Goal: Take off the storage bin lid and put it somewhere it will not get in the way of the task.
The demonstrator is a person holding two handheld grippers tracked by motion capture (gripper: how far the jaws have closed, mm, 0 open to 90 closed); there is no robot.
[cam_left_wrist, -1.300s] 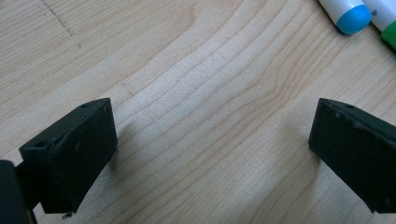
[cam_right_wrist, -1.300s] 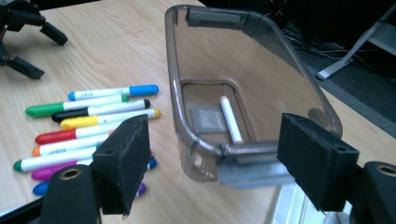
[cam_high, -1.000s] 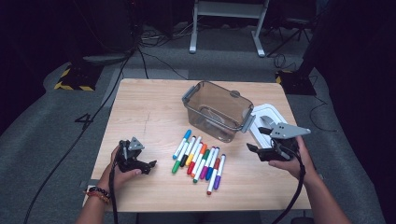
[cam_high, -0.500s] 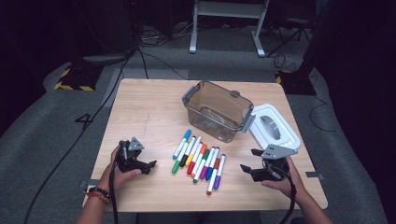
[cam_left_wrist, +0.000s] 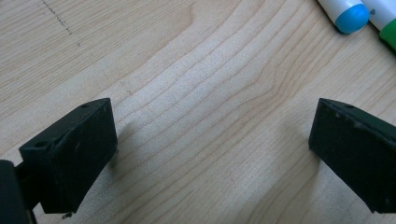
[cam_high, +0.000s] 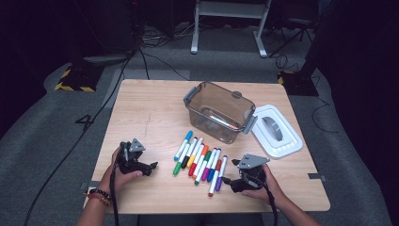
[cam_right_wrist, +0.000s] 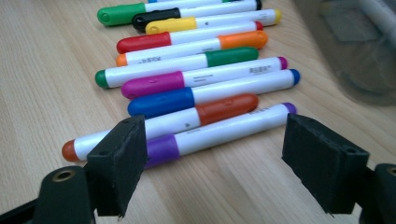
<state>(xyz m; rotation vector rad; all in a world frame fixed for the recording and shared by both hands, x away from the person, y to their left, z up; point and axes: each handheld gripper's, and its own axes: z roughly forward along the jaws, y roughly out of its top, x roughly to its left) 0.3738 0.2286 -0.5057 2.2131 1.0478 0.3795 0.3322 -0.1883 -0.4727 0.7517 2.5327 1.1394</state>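
- High view: row of markers [cam_high: 200, 161] mid-table, in front of clear bin [cam_high: 220, 111]; one marker already inside bin; white lid [cam_high: 276, 132] flat to bin's right, near table [cam_high: 146, 108] edge. Right gripper [cam_high: 227, 181] low at row's right end, beside purple marker [cam_high: 219, 173]. Left gripper [cam_high: 151, 166] resting on bare wood left of row, well apart from it.
- Left gripper view: jaws spread wide, nothing between, bare wood below; blue-capped marker [cam_left_wrist: 343, 12] and a green one at top right corner.
- Right gripper view: jaws just opened wide, standing either side of purple marker [cam_right_wrist: 219, 133], pads not pressing; orange marker [cam_right_wrist: 163, 123] touching just behind.
- Step, judged: approach for picking nearest marker, bin as likely destination.
- Next move, judged: lower, close across purple barrel alone, without catching orange neighbour.
- Room: open wood near side of row; bin wall close behind; front table edge near right hand.
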